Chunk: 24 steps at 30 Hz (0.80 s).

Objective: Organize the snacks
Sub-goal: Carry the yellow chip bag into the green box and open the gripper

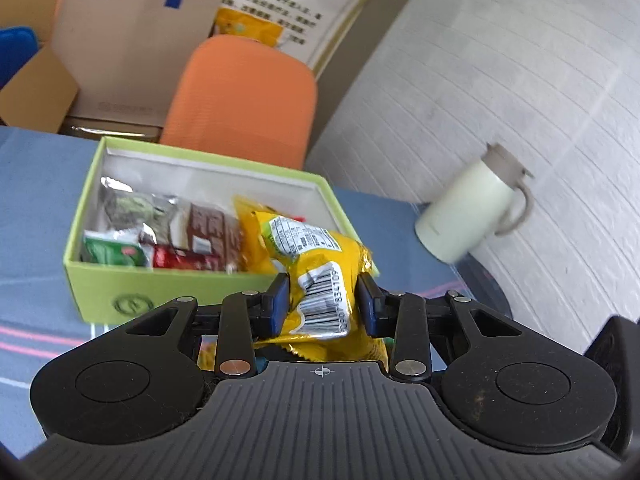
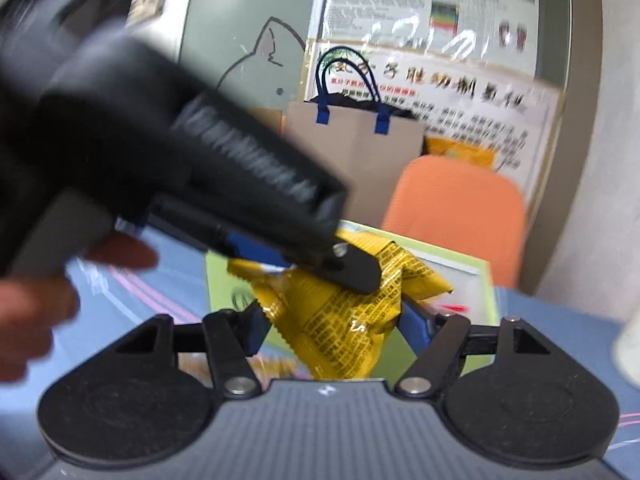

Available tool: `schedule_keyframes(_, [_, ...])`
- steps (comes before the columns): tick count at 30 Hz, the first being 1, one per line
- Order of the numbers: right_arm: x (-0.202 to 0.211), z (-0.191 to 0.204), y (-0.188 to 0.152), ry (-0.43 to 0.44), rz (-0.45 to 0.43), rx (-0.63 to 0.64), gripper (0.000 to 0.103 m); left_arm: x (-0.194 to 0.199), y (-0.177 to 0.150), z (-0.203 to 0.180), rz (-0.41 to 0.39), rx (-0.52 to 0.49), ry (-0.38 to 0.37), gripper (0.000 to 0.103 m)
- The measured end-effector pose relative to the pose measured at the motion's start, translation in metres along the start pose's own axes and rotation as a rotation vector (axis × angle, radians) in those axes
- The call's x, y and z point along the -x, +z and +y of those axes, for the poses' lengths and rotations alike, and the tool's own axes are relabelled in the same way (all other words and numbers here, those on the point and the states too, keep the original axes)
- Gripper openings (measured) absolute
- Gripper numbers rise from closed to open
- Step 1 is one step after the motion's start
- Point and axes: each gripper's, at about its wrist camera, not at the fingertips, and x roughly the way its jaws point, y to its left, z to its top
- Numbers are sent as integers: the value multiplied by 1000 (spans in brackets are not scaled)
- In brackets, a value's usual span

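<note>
My left gripper (image 1: 322, 304) is shut on a yellow snack packet (image 1: 320, 264) with a barcode, held just in front of the open green box (image 1: 132, 280). The box holds several snack packets: silver-green, brown, red, green and another yellow one (image 1: 250, 228). In the right wrist view my right gripper (image 2: 332, 328) is closed on a yellow packet (image 2: 344, 320), and the left gripper's body (image 2: 240, 184) crosses above it, its blue pads also on that packet. The green box (image 2: 486, 280) lies behind.
A cream lidded mug (image 1: 476, 204) stands on the blue tablecloth (image 1: 36, 184) at the right by the white wall. An orange chair (image 1: 244, 96) and a brown paper bag (image 1: 132, 40) stand behind the table. A hand (image 2: 36, 312) is at the left.
</note>
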Motion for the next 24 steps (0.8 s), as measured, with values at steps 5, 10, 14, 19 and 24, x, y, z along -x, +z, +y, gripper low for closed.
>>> schedule_keyframes(5, [-39, -14, 45, 21, 8, 23, 75, -9, 49, 12, -45, -21, 2, 15])
schedule_keyframes(10, [-81, -34, 83, 52, 61, 3, 78, -30, 91, 21, -50, -56, 36, 16])
schedule_keyframes(14, [-119, -40, 76, 95, 133, -48, 77, -58, 87, 42, -13, -47, 75, 17])
schedule_keyframes(19, [-154, -35, 53, 143, 222, -87, 76, -84, 72, 79, 33, 3, 103, 22])
schedule_keyframes(24, [-110, -41, 57, 95, 136, -98, 81, -58, 77, 96, -28, 58, 110, 32])
